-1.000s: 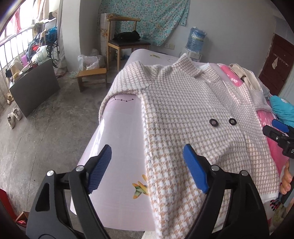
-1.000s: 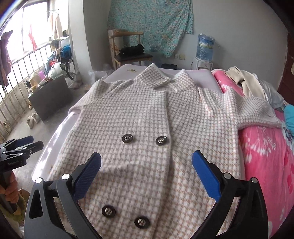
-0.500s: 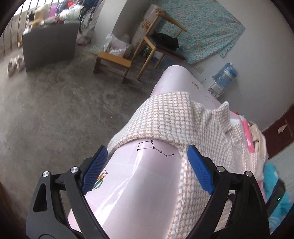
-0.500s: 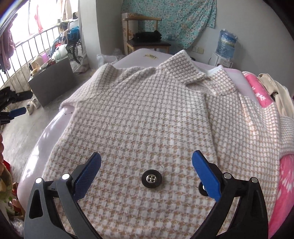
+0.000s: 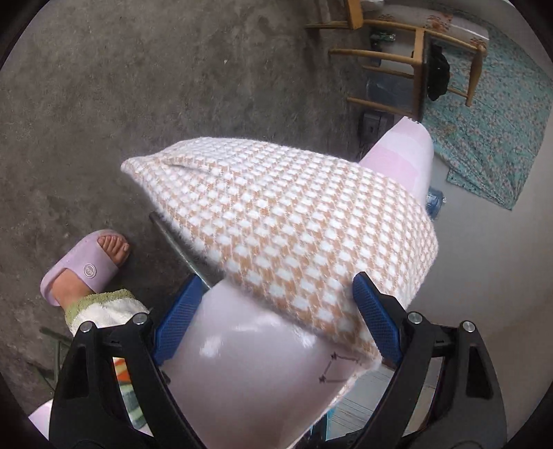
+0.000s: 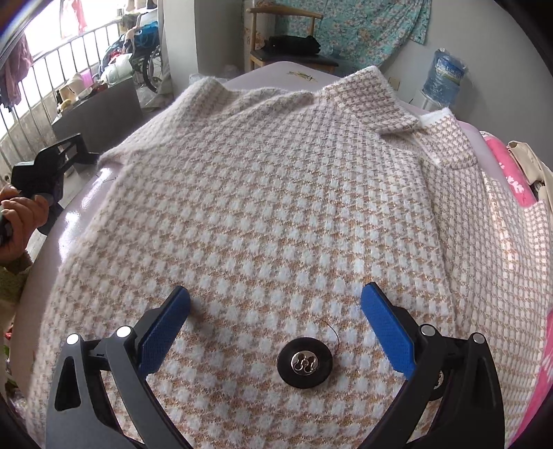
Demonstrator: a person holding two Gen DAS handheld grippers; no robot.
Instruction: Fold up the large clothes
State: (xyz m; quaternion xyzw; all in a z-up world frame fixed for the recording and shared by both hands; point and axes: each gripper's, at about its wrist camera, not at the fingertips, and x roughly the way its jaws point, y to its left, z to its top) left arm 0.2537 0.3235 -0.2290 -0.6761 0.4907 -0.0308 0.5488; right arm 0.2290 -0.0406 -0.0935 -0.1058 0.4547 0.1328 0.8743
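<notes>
- A checked coat (image 6: 293, 193) lies flat on a pink bed (image 6: 74, 221), sleeve over the edge above a concrete floor (image 5: 103, 103).
- A wooden chair (image 6: 280, 31) and water bottle (image 6: 444, 77) stand behind.
- Left tongs (image 5: 276, 317) and right tongs (image 6: 276, 321) are spread, pinching nothing.

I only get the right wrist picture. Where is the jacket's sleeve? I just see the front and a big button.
Observer: In the left wrist view the sleeve droops over the pink table's edge.
Operator: Is the left gripper grabbing it?
Observer: No. The left gripper is open, jaws straddling the sleeve and table edge.
Operator: Anything under the sleeve?
Observer: Grey floor, and a foot in a lilac slipper beside the table.
</notes>
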